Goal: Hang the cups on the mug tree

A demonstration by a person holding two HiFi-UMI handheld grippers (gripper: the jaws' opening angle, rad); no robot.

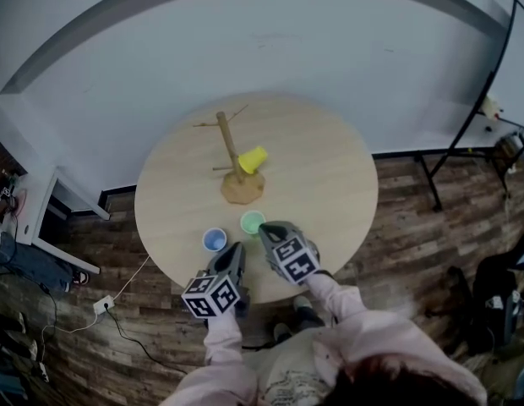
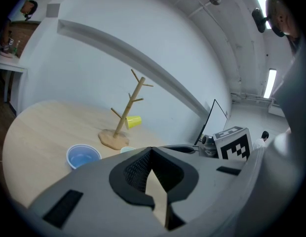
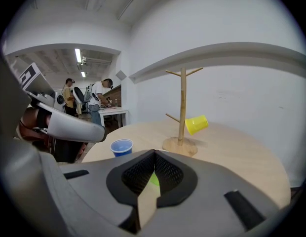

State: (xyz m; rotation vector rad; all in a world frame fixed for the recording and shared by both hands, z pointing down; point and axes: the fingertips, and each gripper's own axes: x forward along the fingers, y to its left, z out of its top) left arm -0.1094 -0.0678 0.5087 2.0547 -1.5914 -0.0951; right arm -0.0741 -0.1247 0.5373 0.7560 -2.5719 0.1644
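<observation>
A round table [image 1: 330,176] of pale wood stands on a dark plank floor [image 1: 414,218], close to a plain white wall [image 1: 330,49]. The mug tree [image 1: 231,149] rises from its flat wooden base a little behind the table's middle. A yellow cup [image 1: 253,159] hangs tilted on a low peg of the mug tree, on its right side. The other pegs are bare.

In front of the mug tree, toward the person, a green cup [image 1: 252,222] stands upright on the table. A blue cup [image 1: 214,240] stands a little further from the tree and to its left.

The right gripper [image 1: 269,229] is just beside the green cup, on the side away from the tree. Its jaws are pressed together and hold nothing. The left gripper [image 1: 235,252] is just beside the blue cup, further from the tree. Its jaws also meet at the tips, with nothing between them.

Far to the left of the mug tree is a white desk [image 1: 42,210], and a power strip [image 1: 103,304] with a cable lies on the floor. Far to its right stands a black frame [image 1: 477,108]. In the right gripper view, people [image 3: 96,100] stand at a white table under ceiling lights, far to the tree's left.
</observation>
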